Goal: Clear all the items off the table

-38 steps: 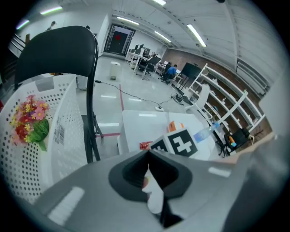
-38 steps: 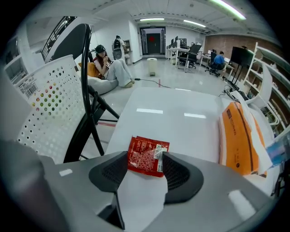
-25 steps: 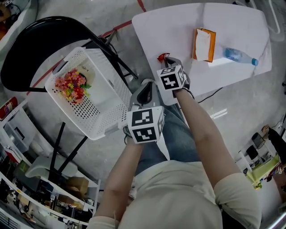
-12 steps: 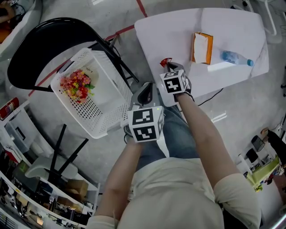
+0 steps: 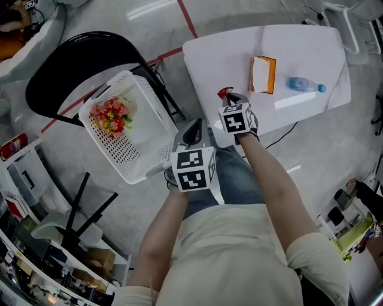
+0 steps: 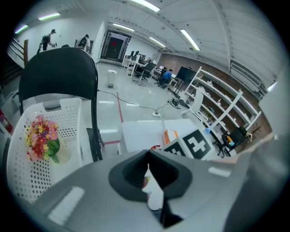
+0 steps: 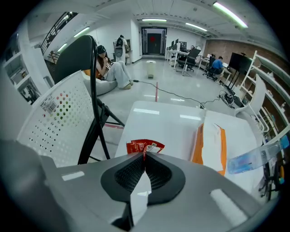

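The table (image 5: 215, 60) is smooth, matt white. The basket (image 5: 149, 128) is white perforated plastic. The chair (image 5: 66, 66) has a black, faintly shiny shell. The packet (image 7: 144, 147) is creased, glossy red foil. The bottle (image 5: 304, 85) is clear plastic. The grey floor (image 5: 239, 12) looks polished.

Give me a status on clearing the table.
Done: the flowers lie in the white basket on the chair. In hand: the right gripper is shut on a red packet at the edge of the table; the left gripper is shut, empty. Left: an orange box, a water bottle and a white strip on it.
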A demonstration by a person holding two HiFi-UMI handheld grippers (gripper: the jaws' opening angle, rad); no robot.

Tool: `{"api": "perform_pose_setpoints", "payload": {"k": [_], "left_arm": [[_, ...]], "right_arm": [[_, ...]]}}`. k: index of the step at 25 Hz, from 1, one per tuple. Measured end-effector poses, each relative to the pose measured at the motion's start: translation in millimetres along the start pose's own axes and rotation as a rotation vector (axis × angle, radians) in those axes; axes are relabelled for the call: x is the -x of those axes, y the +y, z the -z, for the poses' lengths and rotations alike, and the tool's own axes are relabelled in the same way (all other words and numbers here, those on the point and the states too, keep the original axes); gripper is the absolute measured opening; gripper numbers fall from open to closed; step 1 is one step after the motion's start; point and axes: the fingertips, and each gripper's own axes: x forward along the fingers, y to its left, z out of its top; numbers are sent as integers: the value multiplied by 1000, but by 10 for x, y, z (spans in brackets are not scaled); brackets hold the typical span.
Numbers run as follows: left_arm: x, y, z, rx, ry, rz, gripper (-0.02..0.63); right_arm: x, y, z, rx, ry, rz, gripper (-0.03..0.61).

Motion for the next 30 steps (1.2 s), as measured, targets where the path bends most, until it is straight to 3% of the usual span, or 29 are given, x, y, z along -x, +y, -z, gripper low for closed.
{"api": "perform_pose_setpoints", "payload": {"k": [7,22,30], "left_arm": [[209,53,-68,-28,-11,-19,9],[716,243,-102,1,-30,-60,9],[1085,540,-140,39,-76,-135,9]], "right_arm": [[348,-28,-91,18,-25,4,10],[1212,182,-446,55,-114,-38,9],[1591,519,-688,163,-158,-108,9]]}}
